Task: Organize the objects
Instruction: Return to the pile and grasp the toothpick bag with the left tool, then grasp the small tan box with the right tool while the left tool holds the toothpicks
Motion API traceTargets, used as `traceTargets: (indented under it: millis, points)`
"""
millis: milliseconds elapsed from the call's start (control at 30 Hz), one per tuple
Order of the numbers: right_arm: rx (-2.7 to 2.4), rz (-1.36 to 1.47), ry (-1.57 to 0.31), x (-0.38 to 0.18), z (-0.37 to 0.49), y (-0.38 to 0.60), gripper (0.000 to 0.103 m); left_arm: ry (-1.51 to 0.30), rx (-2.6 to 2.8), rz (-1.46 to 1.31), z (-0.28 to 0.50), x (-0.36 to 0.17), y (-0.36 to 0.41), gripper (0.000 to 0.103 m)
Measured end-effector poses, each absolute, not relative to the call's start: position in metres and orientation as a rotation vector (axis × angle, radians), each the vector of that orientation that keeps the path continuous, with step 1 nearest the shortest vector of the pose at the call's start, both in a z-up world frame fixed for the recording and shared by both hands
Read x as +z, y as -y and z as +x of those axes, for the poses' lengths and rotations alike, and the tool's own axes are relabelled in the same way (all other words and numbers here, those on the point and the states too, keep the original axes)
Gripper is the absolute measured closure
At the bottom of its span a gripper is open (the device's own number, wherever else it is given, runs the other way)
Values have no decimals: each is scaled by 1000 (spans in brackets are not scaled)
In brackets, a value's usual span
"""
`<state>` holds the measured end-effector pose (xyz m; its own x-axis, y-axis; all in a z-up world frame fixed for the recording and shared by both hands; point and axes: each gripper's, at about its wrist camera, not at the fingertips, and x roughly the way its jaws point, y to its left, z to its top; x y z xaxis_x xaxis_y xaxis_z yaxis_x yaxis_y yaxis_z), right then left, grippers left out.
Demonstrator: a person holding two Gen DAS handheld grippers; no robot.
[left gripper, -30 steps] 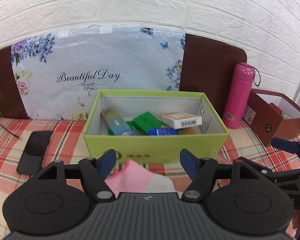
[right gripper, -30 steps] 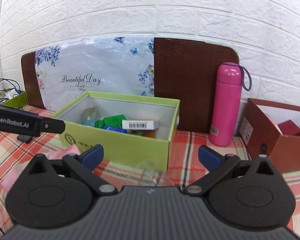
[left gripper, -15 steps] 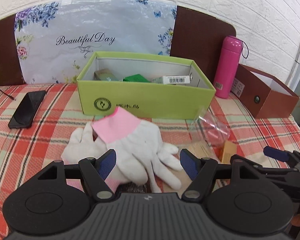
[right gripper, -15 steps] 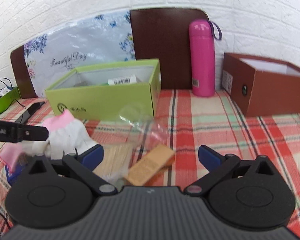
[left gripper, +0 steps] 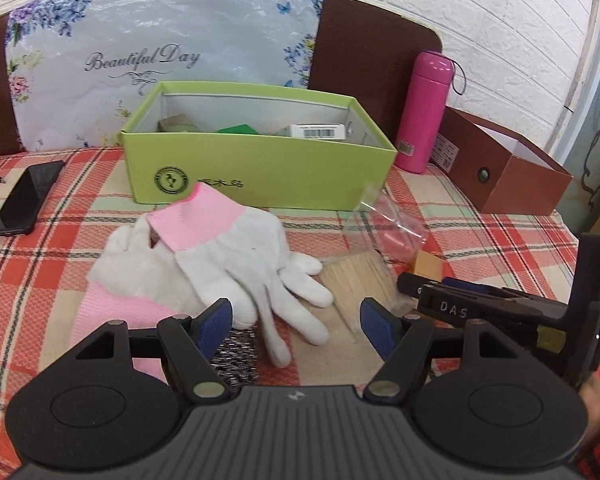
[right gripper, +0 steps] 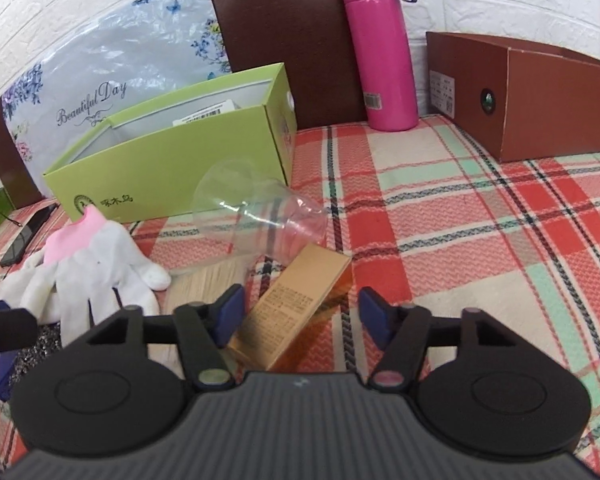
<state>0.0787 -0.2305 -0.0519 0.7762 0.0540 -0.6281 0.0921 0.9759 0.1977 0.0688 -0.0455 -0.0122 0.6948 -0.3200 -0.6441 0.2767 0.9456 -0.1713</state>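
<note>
The left tool (left gripper: 296, 326) is held with its blue-padded jaws spread apart and nothing between them, low over a pair of white knitted gloves with pink cuffs (left gripper: 220, 264) that lie crumpled on the red, green and cream plaid cloth (right gripper: 480, 240) of the counter. Just behind the gloves an open lime-green cardboard box (left gripper: 260, 168) is seen, with several small packets inside, among them a white carton with a barcode (left gripper: 318, 131).

The right tool (right gripper: 300, 314) is likewise held with its jaws wide apart and gripping nothing, and a golden-brown rectangular carton (right gripper: 296, 304) lies flat on the cloth between them. Whether either pad touches the carton cannot be told. Beside the carton's far end a clear plastic cup (right gripper: 260, 216) lies on its side, and a bundle of pale wooden sticks (left gripper: 356, 276) rests between the carton and the gloves.

Further back a pink cylindrical flask with a loop strap (right gripper: 380, 52) stands upright between the green box and an open brown cardboard box (right gripper: 540, 100). A black smartphone (left gripper: 26, 200) lies flat to the left of the green box.
</note>
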Motion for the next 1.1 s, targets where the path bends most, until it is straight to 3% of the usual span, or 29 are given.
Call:
traceTargets:
  millis: [133,200,667,700,767,833,1100]
  points:
    - [-12,154,-678,-47,70,230,68,-761,-363,-100,77,-22,65,29]
    - [-19,120,-675,-45,63,232,71,-791,-379,-130,83,-30,76,29]
    - [-45,142,-688,-41,9,263,72,-819,-348,-52,129,-66,138,31]
    - [-41,141,-688,-41,7,262,72,-808,-367,-27,128,-67,139,34]
    - [-27,137,-690,-41,3,261,72,-783,-408,37,122,-69,140,62]
    - [-14,129,-696,-42,0,258,72,-785,-451,36,119,-68,133,72]
    - [62,87,-723,-38,-20,243,72,-815,-548,108,71,-66,105,76]
